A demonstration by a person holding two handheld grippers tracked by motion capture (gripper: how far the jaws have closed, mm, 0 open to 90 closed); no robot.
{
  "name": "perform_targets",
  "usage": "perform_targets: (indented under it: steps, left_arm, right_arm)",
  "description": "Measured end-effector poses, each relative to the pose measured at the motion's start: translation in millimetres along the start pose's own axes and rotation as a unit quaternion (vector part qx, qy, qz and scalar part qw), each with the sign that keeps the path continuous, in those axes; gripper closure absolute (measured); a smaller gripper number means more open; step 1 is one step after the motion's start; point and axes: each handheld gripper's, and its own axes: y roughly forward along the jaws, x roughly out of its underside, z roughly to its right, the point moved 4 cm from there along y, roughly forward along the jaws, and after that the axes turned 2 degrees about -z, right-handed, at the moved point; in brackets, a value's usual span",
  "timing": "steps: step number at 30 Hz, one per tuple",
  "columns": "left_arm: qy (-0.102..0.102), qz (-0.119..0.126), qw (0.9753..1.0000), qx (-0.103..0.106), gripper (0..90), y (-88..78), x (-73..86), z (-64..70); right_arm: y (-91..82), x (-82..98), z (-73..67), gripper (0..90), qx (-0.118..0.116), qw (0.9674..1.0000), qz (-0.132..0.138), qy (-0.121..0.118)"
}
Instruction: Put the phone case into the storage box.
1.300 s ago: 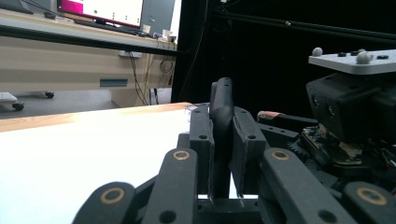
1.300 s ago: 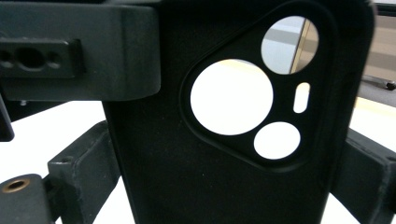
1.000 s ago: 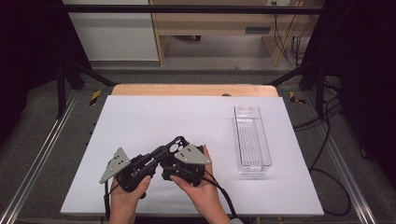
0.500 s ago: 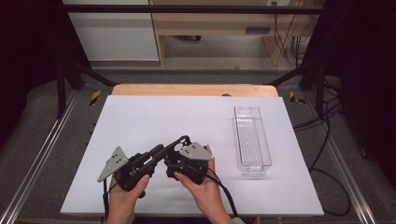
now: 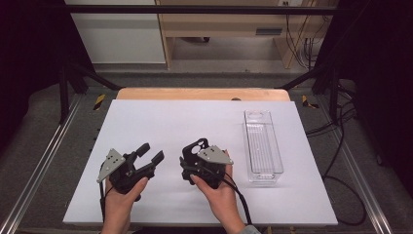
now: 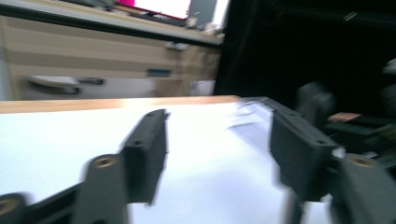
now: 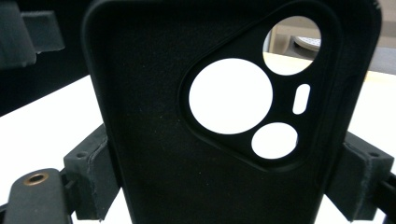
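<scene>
The right gripper (image 5: 194,157) grips a black phone case (image 7: 224,116) between its fingers, well left of the clear bin (image 5: 263,146) on the desk (image 5: 195,117), while the left gripper (image 5: 150,155), its fingers just opened and empty, has let go; binning the case probably remains.
</scene>
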Motion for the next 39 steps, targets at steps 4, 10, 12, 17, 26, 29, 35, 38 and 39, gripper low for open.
perform_targets:
  steps: [4, 10, 12, 17, 26, 29, 35, 38, 39]
  left_arm:
    - [0.016, -0.023, 0.9994, -0.019, 20.8, 3.6, 7.7, -9.7]
    - [0.021, -0.057, 0.9976, -0.034, 14.4, 6.9, 24.6, -17.6]
    - [0.025, -0.066, 0.9969, -0.034, 14.0, 6.0, 29.6, -17.2]
    - [0.053, -0.073, 0.9952, -0.039, 9.7, -3.4, 33.7, -18.4]
    - [0.041, -0.044, 0.9967, -0.054, 4.7, -25.4, 34.0, -40.7]
    - [0.034, -0.034, 0.9973, -0.056, 4.7, -30.7, 32.4, -47.7]
    - [0.048, -0.002, 0.9971, -0.059, 3.8, -48.6, 27.2, -61.3]
    - [0.046, -0.003, 0.997, -0.062, 3.8, -48.2, 27.7, -64.2]
    - [0.047, -0.004, 0.9967, -0.066, 3.8, -47.4, 28.1, -65.5]
  right_arm:
    - [-1.4, -0.4, 6.4, 13.2, 0.009, 0.9999, 0.002, 0.007]
    - [-6.5, -2.3, 16.0, 13.2, 0.023, 0.9996, 0.008, -0.012]
    - [-7.1, -2.3, 17.3, 13.2, 0.027, 0.9994, 0.009, -0.019]
    - [-10.4, -4.0, 25.6, 13.2, 0.032, 0.9994, 0.014, -0.007]
    - [-11.0, -5.6, 25.4, 13.2, 0.03, 0.9993, 0.018, -0.009]
    - [-10.9, -5.5, 24.6, 13.2, 0.03, 0.9993, 0.017, -0.011]
    - [-10.5, -3.8, 22.1, 13.1, 0.031, 0.9992, 0.018, -0.018]
    - [-11.1, -3.9, 21.4, 13.1, 0.031, 0.9992, 0.018, -0.018]
    - [-11.8, -4.8, 21.8, 13.1, 0.031, 0.9992, 0.02, -0.016]
